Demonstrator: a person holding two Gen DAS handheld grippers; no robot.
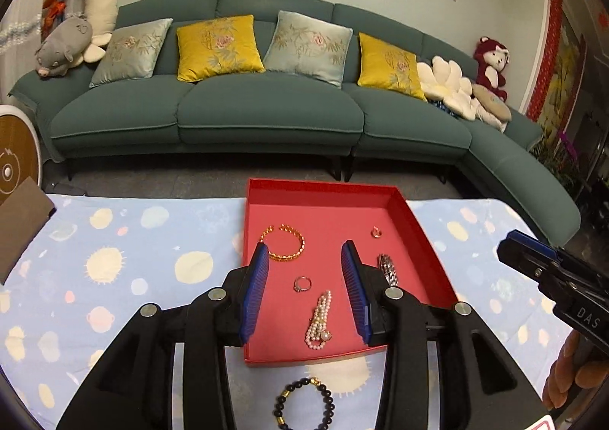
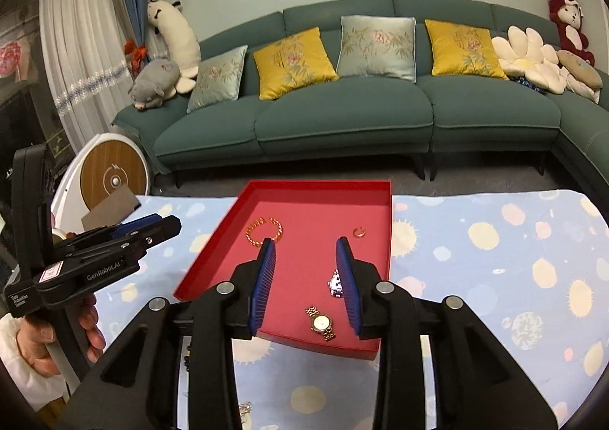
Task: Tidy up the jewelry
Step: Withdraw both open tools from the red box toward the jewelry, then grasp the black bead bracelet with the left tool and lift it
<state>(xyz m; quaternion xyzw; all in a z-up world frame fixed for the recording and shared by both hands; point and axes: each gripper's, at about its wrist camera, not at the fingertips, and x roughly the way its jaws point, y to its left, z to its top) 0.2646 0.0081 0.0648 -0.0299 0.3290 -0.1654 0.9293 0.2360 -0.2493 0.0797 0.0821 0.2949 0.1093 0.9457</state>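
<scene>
A red tray [image 1: 418,232] lies on the table. In it lie a gold bangle [image 1: 285,241], a small rose-gold ring [image 1: 377,231], a silver ring [image 1: 302,283], a pearl strand [image 1: 319,321] and a silver watch [image 1: 388,269]. The right wrist view shows the tray [image 2: 213,258], the bangle [image 2: 265,231], the small ring [image 2: 359,231], a gold watch [image 2: 321,322] and the silver watch [image 2: 335,283]. A dark bead bracelet [image 1: 303,403] lies on the cloth before the tray. My left gripper [image 1: 305,253] is open and empty over the tray. My right gripper [image 2: 305,247] is open and empty over the tray.
The table wears a light-blue patterned cloth [image 1: 114,270]. A brown card [image 1: 19,224] lies at its far left corner. A green sofa [image 1: 243,106] stands beyond the table. The right gripper's body [image 1: 552,274] shows at the right; the left gripper's body [image 2: 106,258] shows at the left.
</scene>
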